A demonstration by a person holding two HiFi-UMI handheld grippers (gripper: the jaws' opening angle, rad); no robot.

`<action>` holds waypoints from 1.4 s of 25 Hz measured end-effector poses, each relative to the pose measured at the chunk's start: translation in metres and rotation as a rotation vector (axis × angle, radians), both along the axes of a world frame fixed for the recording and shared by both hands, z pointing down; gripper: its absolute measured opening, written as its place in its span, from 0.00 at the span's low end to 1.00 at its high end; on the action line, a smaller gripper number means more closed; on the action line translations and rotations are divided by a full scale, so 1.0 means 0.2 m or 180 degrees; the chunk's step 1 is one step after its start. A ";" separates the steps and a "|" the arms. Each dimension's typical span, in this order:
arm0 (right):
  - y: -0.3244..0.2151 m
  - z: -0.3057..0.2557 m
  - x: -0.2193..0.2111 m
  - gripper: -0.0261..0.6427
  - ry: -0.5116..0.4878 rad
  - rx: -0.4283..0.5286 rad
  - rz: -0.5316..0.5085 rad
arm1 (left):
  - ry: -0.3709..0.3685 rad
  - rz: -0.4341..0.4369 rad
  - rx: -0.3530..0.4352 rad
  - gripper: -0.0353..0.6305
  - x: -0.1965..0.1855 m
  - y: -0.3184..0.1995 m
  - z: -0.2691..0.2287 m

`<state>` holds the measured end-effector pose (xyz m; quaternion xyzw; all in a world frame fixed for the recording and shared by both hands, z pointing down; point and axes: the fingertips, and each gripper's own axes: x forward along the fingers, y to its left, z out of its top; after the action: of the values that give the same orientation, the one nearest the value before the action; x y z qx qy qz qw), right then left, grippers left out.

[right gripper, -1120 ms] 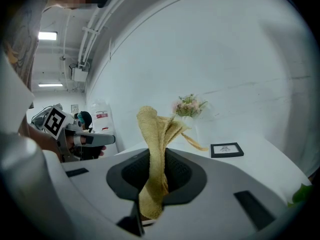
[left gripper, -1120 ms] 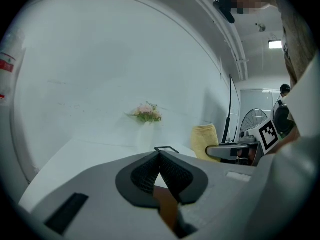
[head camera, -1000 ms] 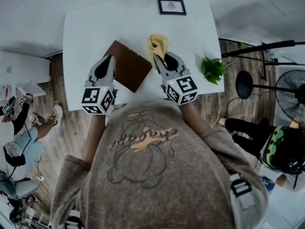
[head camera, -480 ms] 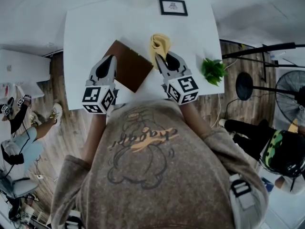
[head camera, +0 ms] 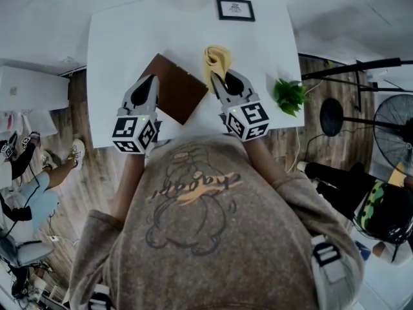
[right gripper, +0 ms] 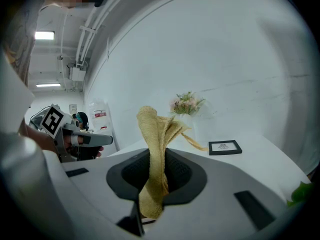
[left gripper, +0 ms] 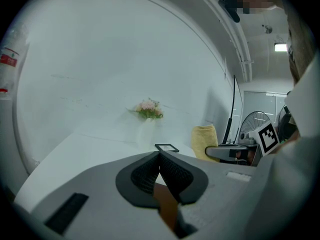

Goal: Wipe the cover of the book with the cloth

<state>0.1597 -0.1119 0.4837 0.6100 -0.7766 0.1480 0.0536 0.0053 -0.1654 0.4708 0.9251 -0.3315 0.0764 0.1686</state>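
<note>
The brown book (head camera: 174, 88) lies flat on the white table (head camera: 116, 37), turned like a diamond. My left gripper (head camera: 150, 80) is over the book's left edge with its jaws shut. In the left gripper view the book (left gripper: 166, 207) shows as a brown strip in the slit behind the closed left gripper (left gripper: 159, 156). I cannot tell if the tips touch it. My right gripper (head camera: 217, 81) sits at the book's right corner, shut on the yellow cloth (head camera: 217, 59). In the right gripper view the cloth (right gripper: 156, 149) stands up out of the right gripper (right gripper: 159, 176).
A small black picture frame (head camera: 235, 9) stands at the table's far edge, with a vase of flowers (right gripper: 187, 105) to its left. A green plant (head camera: 288, 94) sits at the table's right front corner. A fan (head camera: 393, 121) and stands crowd the floor to the right.
</note>
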 end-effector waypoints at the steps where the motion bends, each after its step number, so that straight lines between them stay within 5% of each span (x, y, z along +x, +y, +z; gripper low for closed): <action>1: 0.00 0.00 0.00 0.13 -0.0002 -0.0003 -0.0001 | 0.0001 0.0004 -0.0004 0.06 0.00 0.00 0.00; 35: 0.00 0.01 -0.02 0.13 -0.0097 0.0000 -0.0017 | -0.0012 0.0007 -0.0112 0.06 -0.02 0.02 0.04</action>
<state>0.1558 -0.1120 0.4849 0.6056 -0.7790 0.1571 0.0421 0.0007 -0.1611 0.4779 0.9222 -0.3294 0.0841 0.1841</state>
